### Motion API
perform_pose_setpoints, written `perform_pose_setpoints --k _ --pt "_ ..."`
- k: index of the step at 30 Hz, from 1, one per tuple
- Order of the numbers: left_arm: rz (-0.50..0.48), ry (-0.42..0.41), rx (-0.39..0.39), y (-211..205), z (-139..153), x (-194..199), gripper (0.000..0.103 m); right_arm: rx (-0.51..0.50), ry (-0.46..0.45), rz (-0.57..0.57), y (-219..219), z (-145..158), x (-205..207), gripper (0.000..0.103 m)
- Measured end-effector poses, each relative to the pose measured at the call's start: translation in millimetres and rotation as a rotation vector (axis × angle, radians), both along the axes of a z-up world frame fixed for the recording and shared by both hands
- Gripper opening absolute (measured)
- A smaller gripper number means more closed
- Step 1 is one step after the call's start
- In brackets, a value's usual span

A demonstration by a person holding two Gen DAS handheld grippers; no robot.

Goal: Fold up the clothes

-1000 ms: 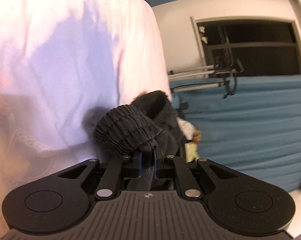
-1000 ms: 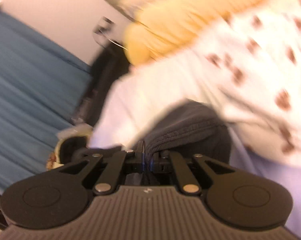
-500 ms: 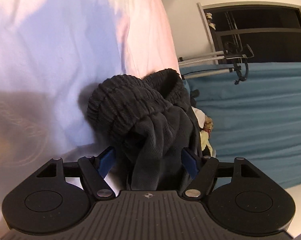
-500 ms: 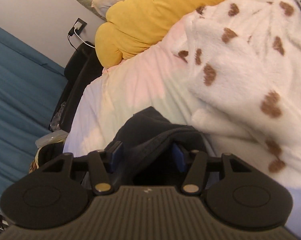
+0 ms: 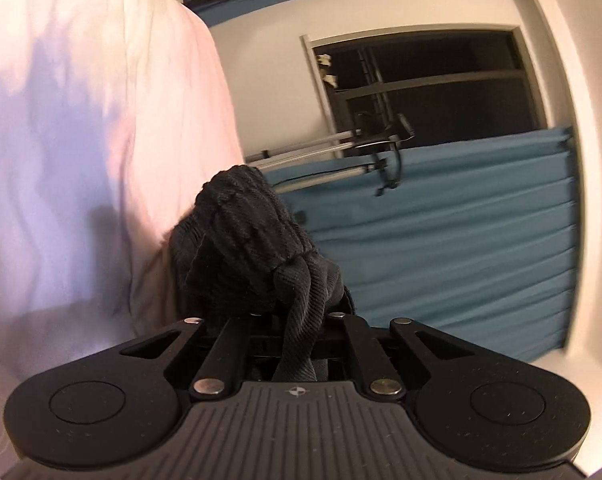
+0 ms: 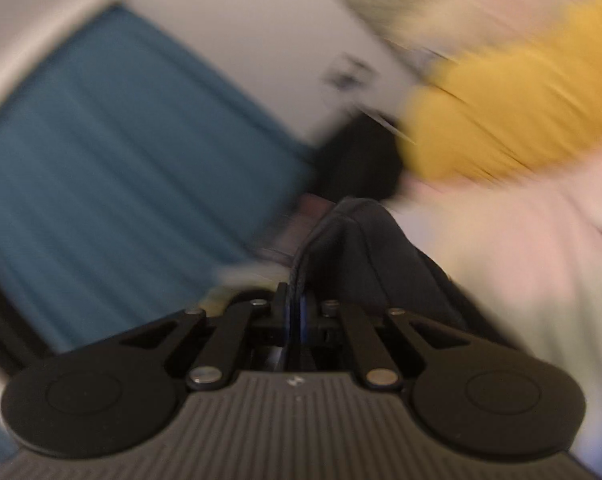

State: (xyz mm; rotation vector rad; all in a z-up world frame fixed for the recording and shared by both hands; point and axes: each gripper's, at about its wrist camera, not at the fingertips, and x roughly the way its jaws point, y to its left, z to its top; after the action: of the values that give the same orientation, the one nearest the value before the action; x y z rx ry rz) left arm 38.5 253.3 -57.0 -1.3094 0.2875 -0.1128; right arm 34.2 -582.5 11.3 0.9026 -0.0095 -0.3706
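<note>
Left wrist view: the left hand-held gripper (image 5: 297, 312) has its jaws drawn together, clamped on a dark ribbed garment (image 5: 253, 240). A twisted strip of that cloth runs down between the jaws toward the camera, and the gathered elastic end bunches up just beyond the fingertips, lifted clear in front of the gripper. To the left, touching the cloth's far side, rises a pale pink and lilac bedsheet (image 5: 81, 140) that fills that half of the picture. To the right hangs a blue curtain (image 5: 461, 248), and above it sits a dark window (image 5: 441, 92) in a white wall. A metal rack (image 5: 333, 152) with thin rods and a black clip stands between the window and the curtain.

Right wrist view: this picture is heavily blurred. The right hand-held gripper (image 6: 295, 312) is also closed, its blue-edged pads pinching a fold of the same dark garment (image 6: 365, 256), which rises as a peak just past the fingertips and drapes off to the right. Behind it on the right lies the pale bedsheet (image 6: 533, 260), with a yellow pillow (image 6: 513, 120) above it. The blue curtain (image 6: 121, 168) fills the left side, against a plain white wall. A dark shape beside the pillow is too smeared to identify.
</note>
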Motion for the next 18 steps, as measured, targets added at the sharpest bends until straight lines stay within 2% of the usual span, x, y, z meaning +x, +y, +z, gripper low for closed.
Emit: perform_pose_setpoints --k 1,3,4,5,7,9,11,13,14,17,18 --pt "0.002 0.01 -0.023 3.9 -2.4 -4.8 0.008 -0.043 -0.032 0.019 -0.1 6.1 -7.6 0.005" --pt "0.002 0.085 -0.037 9.5 -7.1 -6.8 0.008 -0.072 -0.029 0.019 -6.5 -1.8 -27.8 0.006" --pt "0.005 0.142 -0.01 10.6 -9.3 -8.3 0.008 -0.072 0.017 0.013 -10.1 -13.1 -37.8 0.006" --pt "0.006 0.212 0.022 11.9 -12.8 -11.1 0.008 -0.071 0.094 0.008 -12.8 -29.5 -47.8 0.006" --pt "-0.006 0.305 0.024 13.5 -22.6 -12.6 0.008 -0.073 0.256 0.011 -15.7 -68.0 -63.9 0.006" --pt "-0.025 0.353 0.028 11.2 -26.7 -11.9 0.008 -0.071 0.419 0.01 -18.7 -109.9 -78.6 0.006" --pt "-0.027 0.378 0.117 4.4 -19.0 -11.7 0.009 0.054 0.532 -0.016 -28.5 -151.3 -91.3 0.006" --pt "-0.024 0.389 0.185 -1.7 -12.2 -9.3 0.01 0.108 0.493 -0.026 -33.3 -169.6 -102.0 0.006" --pt "-0.025 0.393 0.197 -3.8 -11.0 -8.2 0.01 0.09 0.489 -0.032 -32.0 -169.8 -102.6 0.006" --pt "-0.029 0.402 0.216 -6.3 -7.4 -3.5 0.011 0.017 0.536 -0.026 -25.3 -159.4 -94.8 0.015" --pt "-0.029 0.403 0.225 -8.3 -6.0 -10.0 0.015 0.003 0.54 -0.023 -24.4 -155.4 -94.3 0.024"
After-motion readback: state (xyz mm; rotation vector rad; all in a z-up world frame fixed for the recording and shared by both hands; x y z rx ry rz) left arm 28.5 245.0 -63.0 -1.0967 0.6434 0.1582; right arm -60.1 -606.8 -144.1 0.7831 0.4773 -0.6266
